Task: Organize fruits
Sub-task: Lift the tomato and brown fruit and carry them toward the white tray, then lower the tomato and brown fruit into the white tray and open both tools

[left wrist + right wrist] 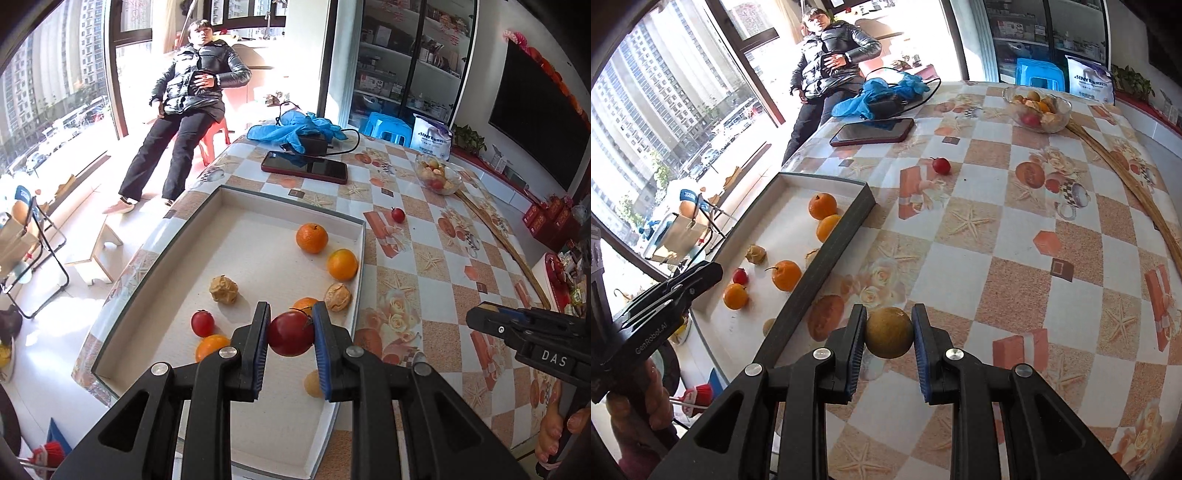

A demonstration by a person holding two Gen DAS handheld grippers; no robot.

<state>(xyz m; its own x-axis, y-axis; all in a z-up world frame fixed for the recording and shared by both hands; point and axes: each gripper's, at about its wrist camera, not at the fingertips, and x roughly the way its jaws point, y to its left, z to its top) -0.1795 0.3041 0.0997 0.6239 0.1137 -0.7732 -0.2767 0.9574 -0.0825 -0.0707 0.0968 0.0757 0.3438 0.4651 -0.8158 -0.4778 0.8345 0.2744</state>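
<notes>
My left gripper [291,334] is shut on a dark red fruit [291,333] and holds it over the white tray [258,195]. In the tray lie several oranges [312,238], two wrinkled tan fruits [224,290], a small red fruit [202,323] and a yellowish fruit [313,384]. My right gripper [889,333] is shut on a round tan-yellow fruit [889,332] above the tablecloth, just right of the tray's dark wall [827,254]. A loose small red fruit [941,165] lies on the table. A glass bowl [1063,110] of mixed fruit stands at the far side.
A phone [304,168], a black charger with cable and blue gloves [295,127] lie at the table's far end. A long wooden stick [1126,177] lies along the right edge. A person sits on a red chair beyond the table.
</notes>
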